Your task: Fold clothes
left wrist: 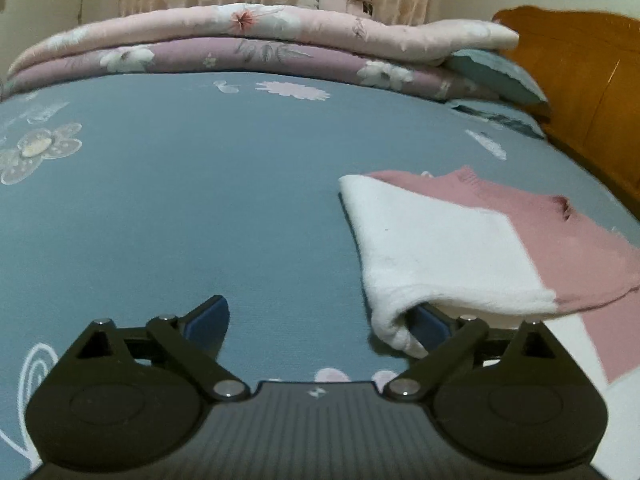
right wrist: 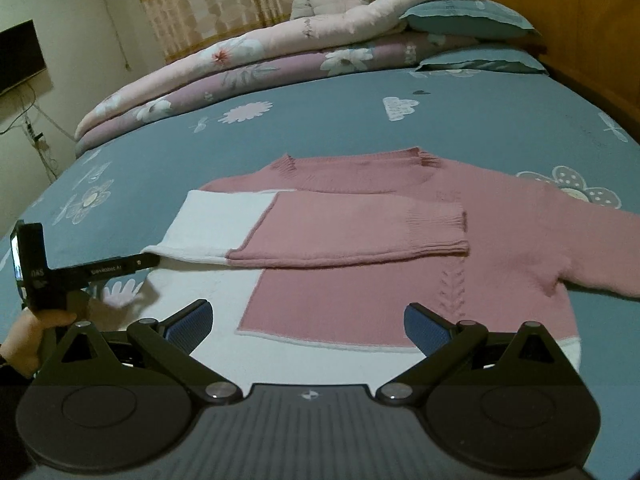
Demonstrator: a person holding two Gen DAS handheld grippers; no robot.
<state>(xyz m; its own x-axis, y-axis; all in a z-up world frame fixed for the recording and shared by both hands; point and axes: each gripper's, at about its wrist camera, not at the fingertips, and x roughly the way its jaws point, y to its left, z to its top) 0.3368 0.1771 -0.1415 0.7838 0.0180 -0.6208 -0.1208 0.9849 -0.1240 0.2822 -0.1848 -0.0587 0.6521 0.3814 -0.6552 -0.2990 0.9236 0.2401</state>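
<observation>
Pink-and-white knit sweater (right wrist: 400, 240) lies flat on blue floral bedsheet (right wrist: 360, 120), 1 sleeve (right wrist: 320, 232) folded across chest to narrow it. Left gripper (left wrist: 320, 326) spread wide, 1 finger (left wrist: 430, 326) under sleeve fold, pinching nothing. Right gripper (right wrist: 306, 324) spread, empty, above hem.

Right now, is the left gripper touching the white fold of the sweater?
Touching. In the left wrist view, the left gripper stands open, and the sweater's white fold drapes over its right-hand finger.

Both wrist cameras sit low over the bed's (left wrist: 200, 200) near edge, angled down toward the headboard (right wrist: 560, 20) corner; both share the sweater (right wrist: 400, 240) and folded quilts (left wrist: 240, 48).
</observation>
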